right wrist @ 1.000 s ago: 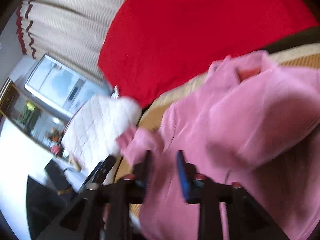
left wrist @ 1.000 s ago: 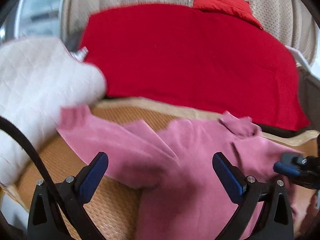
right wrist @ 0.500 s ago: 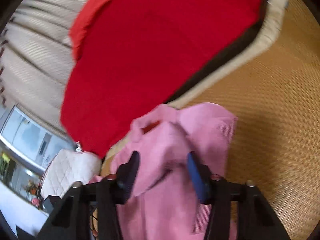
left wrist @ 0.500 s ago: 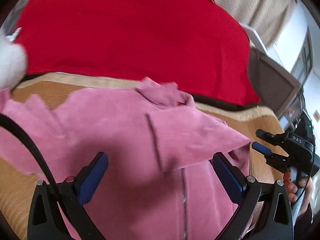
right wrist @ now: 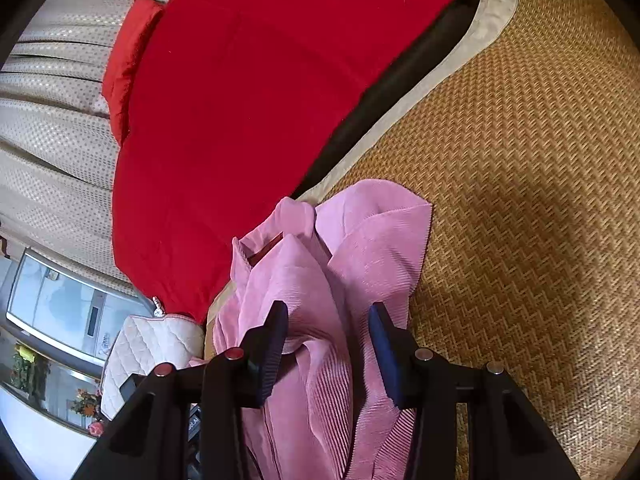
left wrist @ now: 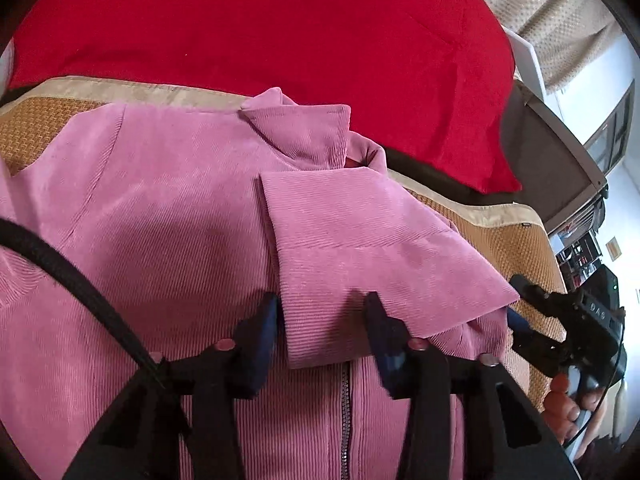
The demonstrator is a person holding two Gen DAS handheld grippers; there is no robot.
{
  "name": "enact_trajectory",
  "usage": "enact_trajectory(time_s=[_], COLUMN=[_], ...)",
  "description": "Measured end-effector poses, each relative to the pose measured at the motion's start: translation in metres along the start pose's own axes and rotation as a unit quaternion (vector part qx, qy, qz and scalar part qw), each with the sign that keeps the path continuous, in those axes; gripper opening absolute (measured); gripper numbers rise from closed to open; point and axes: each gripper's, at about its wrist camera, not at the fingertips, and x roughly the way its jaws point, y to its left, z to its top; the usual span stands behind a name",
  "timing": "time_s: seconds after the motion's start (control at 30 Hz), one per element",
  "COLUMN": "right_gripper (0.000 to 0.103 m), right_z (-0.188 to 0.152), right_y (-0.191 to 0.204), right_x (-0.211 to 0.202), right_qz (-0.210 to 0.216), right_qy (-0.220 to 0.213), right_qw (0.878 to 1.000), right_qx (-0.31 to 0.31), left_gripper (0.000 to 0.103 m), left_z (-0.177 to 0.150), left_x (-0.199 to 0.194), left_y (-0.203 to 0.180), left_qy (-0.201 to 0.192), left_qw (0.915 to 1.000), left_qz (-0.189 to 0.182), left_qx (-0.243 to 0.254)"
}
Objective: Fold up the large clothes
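Jacket (left wrist: 168, 240) on mat (right wrist: 520, 200); blanket (left wrist: 260, 28) behind; cushion (right wrist: 152, 344) seemingly left.

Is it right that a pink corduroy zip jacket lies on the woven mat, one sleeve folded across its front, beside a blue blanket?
Not quite: the blanket is red, not blue, as the left wrist view shows. The pink corduroy jacket does lie on the woven mat, with one sleeve folded across its front.

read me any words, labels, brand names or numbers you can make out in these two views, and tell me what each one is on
"DAS": white letters, seen at an angle, on the black body of the right hand-held gripper in the left wrist view; there may be more letters that I cannot see.
Small dark tag on the beige border of the woven mat: too small to read.
Pink corduroy jacket: no print or label visible.
Shelf items and a yellowish wall sign at the far right: too blurred to read.
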Motion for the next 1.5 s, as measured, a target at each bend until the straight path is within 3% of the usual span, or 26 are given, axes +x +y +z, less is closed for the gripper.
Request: enact_trajectory(time_s=[0.13,0.2,0.3,0.4,0.53,0.7,0.87,0.97,1.03,1.07,1.1,1.2,1.33,1.5], right_gripper=[0.046,0.046,0.046,0.046,0.046,0.046,0.046,0.046,0.052,0.055,0.056,0.056,0.055,0.055], right_z=[-0.003,-0.005,-0.005,-0.003,-0.002,-0.008,-0.017,-0.029,-0.037,-0.042,-0.049,-0.061,-0.078,-0.079], right_y=[0.003,0.003,0.005,0.006,0.015,0.025,0.04,0.05,0.057,0.061,0.065,0.072,0.067,0.078], right_x=[0.011,0.016,0.018,0.012,0.002,0.003,0.012,0.026,0.035,0.038,0.041,0.05,0.082,0.072], right_qz=[-0.01,-0.011,-0.003,0.017,0.048,0.049,0.044,0.039,0.035,0.032,0.027,0.012,-0.052,-0.02], right_qy=[0.004,0.007,0.001,-0.015,-0.042,-0.039,-0.018,0.006,0.023,0.028,0.032,0.047,0.111,0.092], right_qw=[1.0,1.0,1.0,1.0,0.998,0.997,0.996,0.995,0.993,0.992,0.99,0.984,0.972,0.972], right_qx=[-0.008,-0.007,-0.009,-0.014,-0.027,-0.051,-0.081,-0.097,-0.113,-0.122,-0.137,-0.174,-0.201,-0.214], left_gripper=[0.057,0.025,0.009,0.008,0.007,0.007,0.007,0.016,0.044,0.063,0.068,0.071,0.073,0.073], left_z=[-0.002,-0.002,-0.001,0.004,0.008,0.006,0.0,-0.001,-0.003,-0.005,-0.008,-0.012,-0.022,-0.037], left_x=[0.0,0.002,-0.009,-0.037,-0.086,-0.134,-0.15,-0.158,-0.171,-0.179,-0.192,-0.217,-0.232,-0.233], left_y=[0.0,-0.003,-0.003,-0.009,-0.016,0.013,0.057,0.075,0.092,0.1,0.111,0.143,0.195,0.249], left_qy=[-0.009,-0.011,-0.03,-0.072,-0.116,-0.154,-0.138,-0.138,-0.147,-0.157,-0.179,-0.216,-0.221,-0.232], left_qw=[0.9999,0.9998,0.9992,0.9958,0.9906,0.9854,0.9861,0.9837,0.9813,0.9788,0.9729,0.9561,0.9375,0.9079], left_qz=[-0.003,-0.003,-0.019,-0.048,-0.036,0.022,0.084,0.113,0.124,0.131,0.142,0.179,0.2,0.177], left_qx=[0.01,0.017,0.02,0.028,0.063,0.068,0.039,0.021,-0.001,-0.015,-0.034,-0.084,-0.179,-0.3])
